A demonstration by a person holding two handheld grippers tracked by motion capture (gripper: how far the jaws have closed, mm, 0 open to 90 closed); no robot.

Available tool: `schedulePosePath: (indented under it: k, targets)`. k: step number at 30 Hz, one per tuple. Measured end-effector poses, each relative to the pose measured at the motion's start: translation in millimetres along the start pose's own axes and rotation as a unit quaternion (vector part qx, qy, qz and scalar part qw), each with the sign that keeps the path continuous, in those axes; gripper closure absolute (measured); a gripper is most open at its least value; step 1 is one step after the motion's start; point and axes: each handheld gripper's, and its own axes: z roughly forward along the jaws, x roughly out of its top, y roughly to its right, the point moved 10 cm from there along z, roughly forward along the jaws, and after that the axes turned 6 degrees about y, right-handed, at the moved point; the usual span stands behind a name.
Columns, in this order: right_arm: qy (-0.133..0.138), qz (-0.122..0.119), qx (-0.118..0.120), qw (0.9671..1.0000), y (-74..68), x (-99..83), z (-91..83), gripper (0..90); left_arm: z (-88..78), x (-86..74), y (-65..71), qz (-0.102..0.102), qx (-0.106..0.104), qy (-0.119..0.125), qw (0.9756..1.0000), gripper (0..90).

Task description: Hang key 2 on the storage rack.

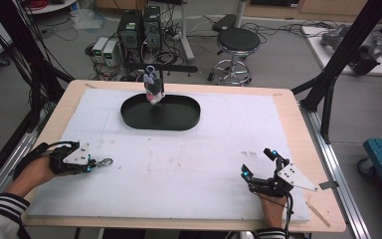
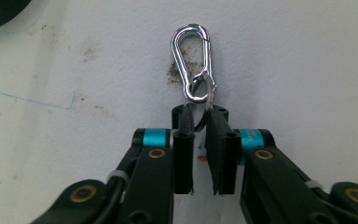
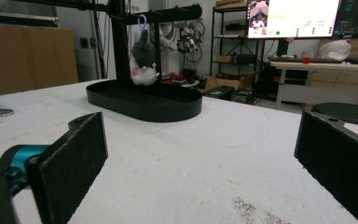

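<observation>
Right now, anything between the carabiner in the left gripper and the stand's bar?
Nothing visible. The left gripper pinches the ring on the carabiner, and bare white mat lies between it and the stand. One plush keychain already hangs on the bar.

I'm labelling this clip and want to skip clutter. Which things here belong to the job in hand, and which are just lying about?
In the job:
- carabiner, with its ring between the left gripper jaws
- black stand and tray
- plush toy hanging on the stand

Lying about:
- stool
- computer boxes on the floor
</observation>
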Motion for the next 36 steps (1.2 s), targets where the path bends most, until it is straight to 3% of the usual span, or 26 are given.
schedulePosePath:
  k: [4,10,19,22,27,30,31,34,36]
  targets:
    - [-0.001,0.001,0.0,1.0,-0.1,-0.1,-0.1,1.8,-1.3,0.2,-0.9,-0.008,0.001,0.002,1.0,86.9]
    - [0.0,0.0,0.0,1.0,0.0,0.0,0.0,1.8,-3.0,1.3,-2.6,-0.031,0.001,0.007,0.9995,87.5]
    - [-0.001,0.001,-0.001,1.0,-0.1,-0.2,-0.2,1.8,-6.7,8.2,-8.3,-0.08,0.015,0.037,0.996,87.8]
    - [-0.001,0.0,0.0,1.0,-0.1,-0.1,-0.2,1.8,-10.2,12.6,-12.1,-0.104,0.02,0.058,0.9927,87.8]
    - [-0.002,0.001,0.0,1.0,-0.4,-0.3,-0.3,1.8,-18.6,22.2,-20.0,-0.14,0.027,0.112,0.9834,87.8]
    - [-0.002,0.001,0.0,1.0,-0.3,-0.3,-0.3,1.8,-24.0,28.8,-23.8,-0.167,0.029,0.145,0.9748,87.8]
    - [-0.002,0.001,0.0,1.0,-0.4,-0.3,-0.3,1.8,-26.2,30.3,-24.9,-0.169,0.03,0.152,0.9733,87.8]
    - [-0.002,0.001,0.0,1.0,-0.4,-0.3,-0.3,1.8,-31.8,34.7,-28.6,-0.189,0.033,0.177,0.9653,87.8]
    - [-0.001,0.0,0.0,1.0,-0.4,-0.1,-0.1,1.8,-34.6,36.4,-30.4,-0.195,0.034,0.187,0.9622,87.9]
